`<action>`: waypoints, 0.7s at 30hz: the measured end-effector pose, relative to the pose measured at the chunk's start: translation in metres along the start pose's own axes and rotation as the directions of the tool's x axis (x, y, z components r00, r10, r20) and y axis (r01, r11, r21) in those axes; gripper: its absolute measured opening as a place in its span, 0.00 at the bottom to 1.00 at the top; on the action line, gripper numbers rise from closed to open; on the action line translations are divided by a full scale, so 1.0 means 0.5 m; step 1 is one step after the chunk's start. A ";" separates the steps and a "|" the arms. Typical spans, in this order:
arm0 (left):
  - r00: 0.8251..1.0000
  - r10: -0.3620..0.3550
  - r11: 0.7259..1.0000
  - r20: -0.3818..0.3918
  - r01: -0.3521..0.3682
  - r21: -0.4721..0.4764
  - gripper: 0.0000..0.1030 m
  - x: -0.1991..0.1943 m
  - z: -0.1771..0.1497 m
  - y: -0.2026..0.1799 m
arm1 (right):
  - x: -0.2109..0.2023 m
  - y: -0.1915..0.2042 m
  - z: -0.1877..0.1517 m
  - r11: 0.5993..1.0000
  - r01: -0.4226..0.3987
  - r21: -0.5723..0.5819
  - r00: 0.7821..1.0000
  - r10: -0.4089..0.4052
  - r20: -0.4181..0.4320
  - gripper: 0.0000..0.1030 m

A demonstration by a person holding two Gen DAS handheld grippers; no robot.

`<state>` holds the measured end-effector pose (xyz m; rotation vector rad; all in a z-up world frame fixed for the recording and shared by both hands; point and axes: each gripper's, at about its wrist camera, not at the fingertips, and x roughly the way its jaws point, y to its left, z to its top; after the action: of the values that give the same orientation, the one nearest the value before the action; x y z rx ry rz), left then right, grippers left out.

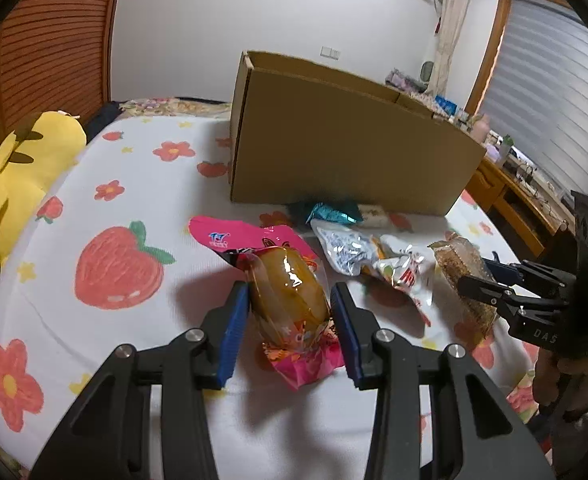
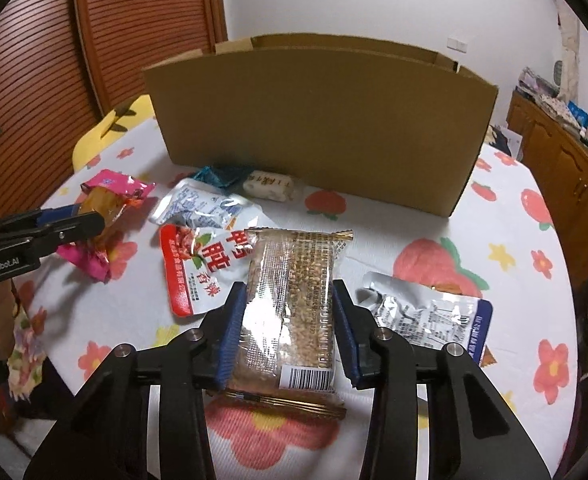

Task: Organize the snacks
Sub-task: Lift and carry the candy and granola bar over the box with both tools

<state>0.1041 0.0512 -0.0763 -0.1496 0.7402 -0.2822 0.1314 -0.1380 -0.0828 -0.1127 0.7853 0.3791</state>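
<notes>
Left wrist view shows the left tongs (image 1: 289, 312) clamped on a pink-wrapped cake (image 1: 289, 292), while the right tongs (image 2: 289, 320) clamp the grain bar (image 2: 289, 304). Neither snack has reached the cardboard box (image 2: 318, 120) at the far side of the bed (image 1: 133, 200); several foil packets (image 2: 197, 204) lie loose in front of it, so sorting looks barely begun.

You worked over a bed (image 1: 93, 216) spread with a white sheet printed in strawberries and flowers. Behind it stood a plain white wall (image 1: 181, 20) and a slatted wooden panel (image 1: 49, 44). To your right ran a cluttered wooden cabinet (image 2: 566, 160), beside a window blind (image 1: 542, 68) and a pale curtain (image 1: 450, 12).
</notes>
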 end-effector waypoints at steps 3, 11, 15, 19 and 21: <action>1.000 0.000 1.000 0.030 0.000 0.001 0.39 -0.018 0.008 -0.002 | -0.010 0.005 0.006 1.000 0.004 -0.005 1.000 -0.004 0.021 0.40; 0.995 -0.007 0.999 0.096 0.003 0.043 0.39 -0.061 0.043 -0.029 | -0.056 -0.008 0.021 1.000 0.001 -0.008 0.997 0.000 0.078 0.40; 0.992 -0.017 0.997 0.121 0.008 0.078 0.39 -0.075 0.066 -0.047 | -0.074 -0.015 0.034 1.000 0.005 -0.007 0.995 -0.004 0.099 0.40; 0.989 -0.024 0.993 0.144 0.007 0.116 0.40 -0.085 0.092 -0.062 | -0.095 -0.020 0.050 1.000 0.015 -0.014 0.992 -0.014 0.126 0.40; 0.987 -0.026 0.990 0.156 0.003 0.142 0.39 -0.092 0.102 -0.070 | -0.104 -0.023 0.062 1.000 0.023 -0.021 0.990 -0.020 0.139 0.40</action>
<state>0.0996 0.0336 -0.0011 -0.0425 0.5600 -0.3315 0.1226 -0.1564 -0.0246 -0.1149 0.6423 0.3719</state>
